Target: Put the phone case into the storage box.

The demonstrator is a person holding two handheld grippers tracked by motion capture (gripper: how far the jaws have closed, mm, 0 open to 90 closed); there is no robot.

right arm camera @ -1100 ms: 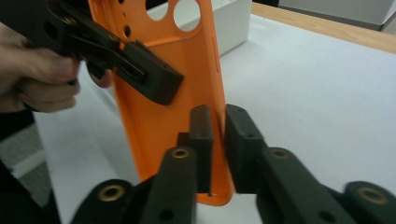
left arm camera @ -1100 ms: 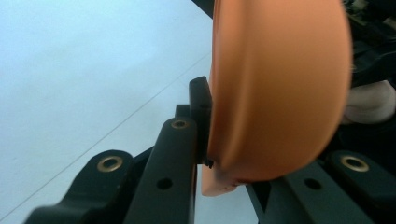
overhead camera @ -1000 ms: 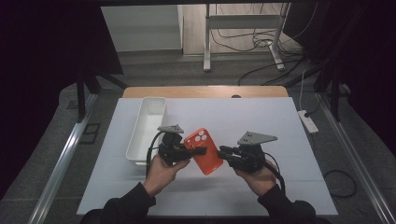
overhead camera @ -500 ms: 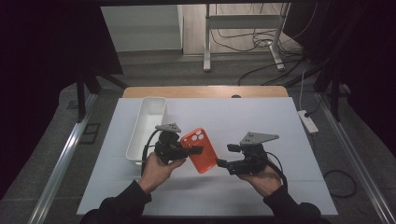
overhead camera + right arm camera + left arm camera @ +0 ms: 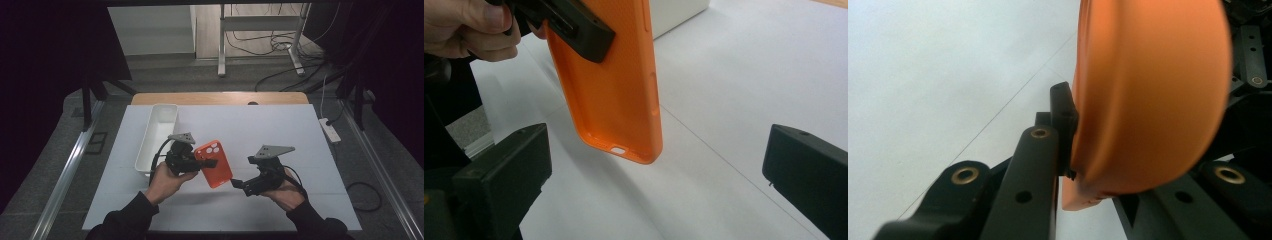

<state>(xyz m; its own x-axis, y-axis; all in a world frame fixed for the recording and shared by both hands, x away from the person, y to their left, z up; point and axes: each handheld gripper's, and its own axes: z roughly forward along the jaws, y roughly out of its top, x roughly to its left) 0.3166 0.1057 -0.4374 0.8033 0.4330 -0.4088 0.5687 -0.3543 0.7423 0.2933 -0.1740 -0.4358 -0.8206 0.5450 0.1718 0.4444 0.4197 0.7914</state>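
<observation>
Phone case (image 5: 214, 163) clamped in left claw (image 5: 202, 162), just beyond parted right claw (image 5: 239, 184).

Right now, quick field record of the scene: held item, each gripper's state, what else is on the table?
held item: orange soft plastic phone case, empty, camera cutout at its far end, lifted off the table
left gripper: shut on the case near its camera end
right gripper: fingers have just been opening, now wide apart, nothing pressed between them; case's lower end hangs in front of it
container: white rectangular plastic bin, left of the left hand
surface: white table sheet
</observation>
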